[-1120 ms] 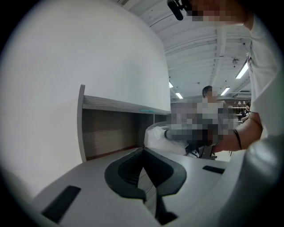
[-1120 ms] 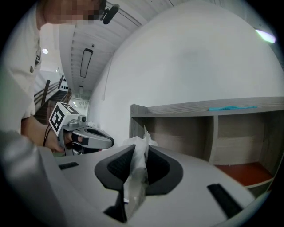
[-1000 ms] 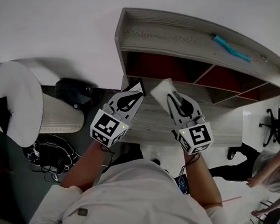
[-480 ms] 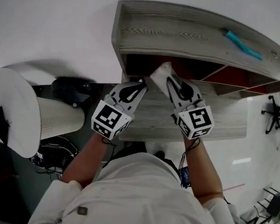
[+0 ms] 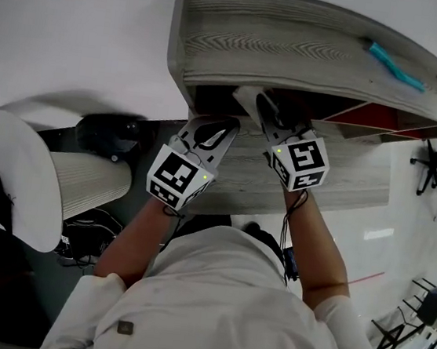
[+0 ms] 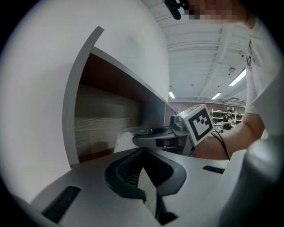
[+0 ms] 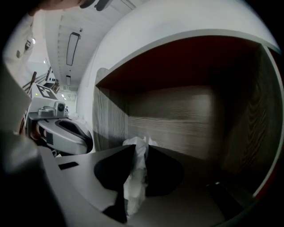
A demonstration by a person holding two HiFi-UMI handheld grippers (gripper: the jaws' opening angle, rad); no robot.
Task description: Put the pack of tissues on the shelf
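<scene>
**Pack at the mouth of the shelf, not yet set down**

The shelf [image 5: 297,53] is a grey wood unit against the white wall, with red-lined compartments under its top board. The right gripper [image 5: 267,111] reaches into the leftmost compartment. Its own view looks straight at the wood-grain back wall and the side walls. The left gripper [image 5: 217,130] hovers just beside it, at the front edge of the shelf. Its 2 jaws stand a narrow slit apart with nothing between them.

The right jaws pinch the pack of tissues [image 7: 135,177], a soft white wrapper that stands up between the pads and pokes out past the tips. The pack is therefore just inside the compartment's mouth, carried by 1 gripper. Whether it already touches the compartment floor cannot be told. A teal thing [image 5: 396,65] lies on the top board toward the right end, well apart from the work.

The step in hand looks like the placing itself. The next move calls for carrying the pack a little deeper and lower until it rests on the floor. Then the right jaws should spread and draw straight back, so that the soft wrapper does not cling to a pad and come out again. The left gripper seems to have no part in this and only needs to keep clear.
</scene>
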